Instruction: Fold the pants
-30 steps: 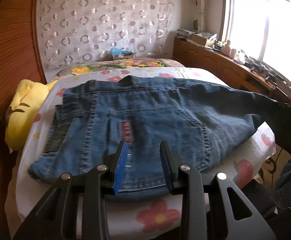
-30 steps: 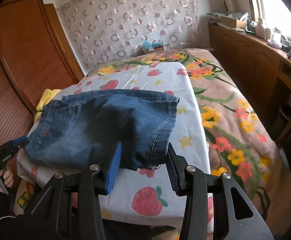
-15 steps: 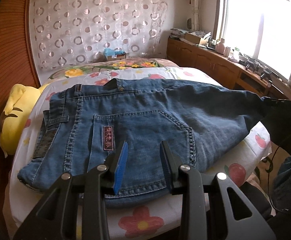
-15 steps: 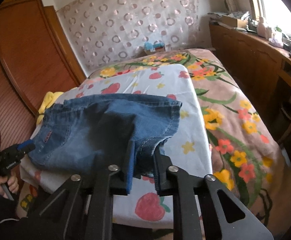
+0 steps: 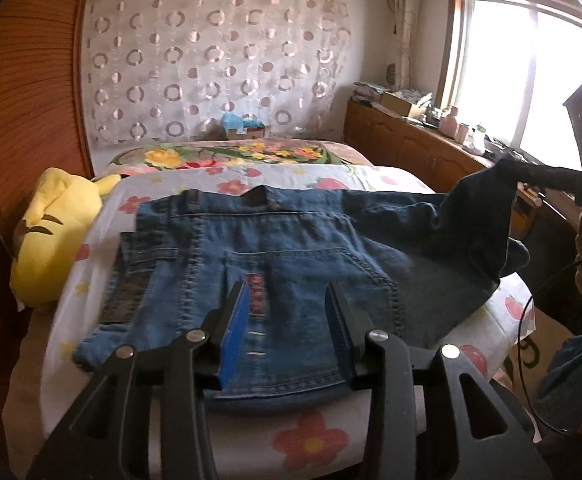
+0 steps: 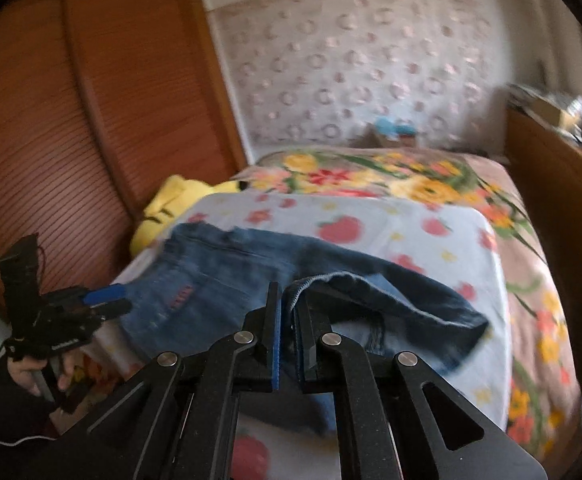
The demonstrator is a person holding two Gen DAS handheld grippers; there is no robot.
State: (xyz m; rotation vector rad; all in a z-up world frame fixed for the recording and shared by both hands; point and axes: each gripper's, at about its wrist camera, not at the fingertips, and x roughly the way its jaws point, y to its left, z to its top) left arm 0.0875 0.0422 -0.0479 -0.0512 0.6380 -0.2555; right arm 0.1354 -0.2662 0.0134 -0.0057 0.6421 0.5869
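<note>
Pants (image 5: 291, 264) are lying on the near end of the bed (image 5: 323, 184), on the white flower-print sheet (image 5: 311, 436), waistband and back pocket at the left, legs trailing off to the right. The right gripper (image 6: 289, 316) is clamped on the denim hem at the leg end and has it lifted off the sheet, so the fabric arcs up over there. The left gripper (image 5: 287, 320) hovers over the back pocket with its jaws spread apart, holding nothing.

Looks to me like the fold-over step: carry the leg end across to the waistband. If it were me I'd pin the waist end down with the free tongs first, otherwise the whole thing probably slides toward the pull. Keep the lifted hem low and level so both layers travel together, and line it up with the waistband edge before letting go.

Yellow plush (image 5: 51, 240) sits at the far left by the wooden wardrobe (image 6: 91, 120), out of the way.
</note>
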